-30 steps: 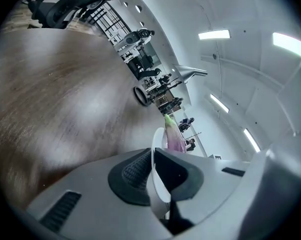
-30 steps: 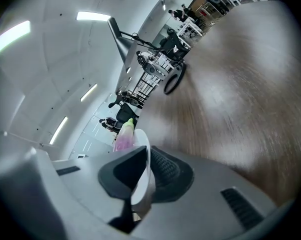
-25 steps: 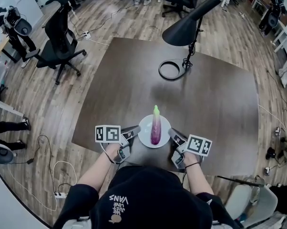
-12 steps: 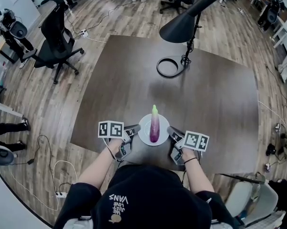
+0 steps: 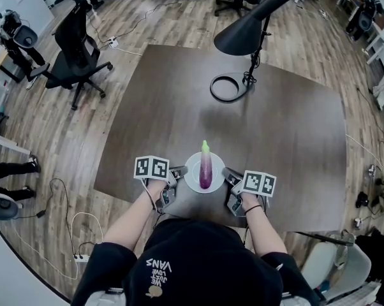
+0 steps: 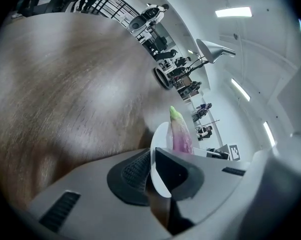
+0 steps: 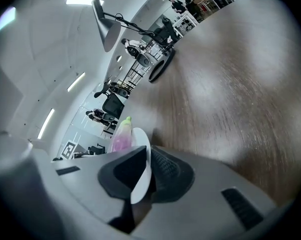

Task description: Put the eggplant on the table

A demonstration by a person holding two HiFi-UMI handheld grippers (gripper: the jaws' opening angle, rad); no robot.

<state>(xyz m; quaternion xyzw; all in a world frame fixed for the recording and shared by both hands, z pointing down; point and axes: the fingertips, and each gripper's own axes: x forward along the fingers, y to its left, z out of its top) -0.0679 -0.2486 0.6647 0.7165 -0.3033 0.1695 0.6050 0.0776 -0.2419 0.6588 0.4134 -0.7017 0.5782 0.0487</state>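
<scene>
At the near edge of the dark bench [image 5: 275, 126], I am gripping the white plate [image 5: 192, 174] by opposite rims, left claw [image 5: 177, 173] and right claw [image 5: 227, 174] both clamping it, the eggplant [image 5: 205, 169] lying lengthwise on it.

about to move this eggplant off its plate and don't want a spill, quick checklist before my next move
1. Left gripper shut on the plate rim: ok.
2. Right gripper shut on the opposite rim: ok.
3. Eggplant lies lengthwise along the plate's middle, green tip over the far rim: ok.
4. Table ahead of the plate bare for a landing spot: ok.
5. Lamp stands well beyond the plate: ok.
6. Plate resting on the table or lifted: cannot tell.
</scene>
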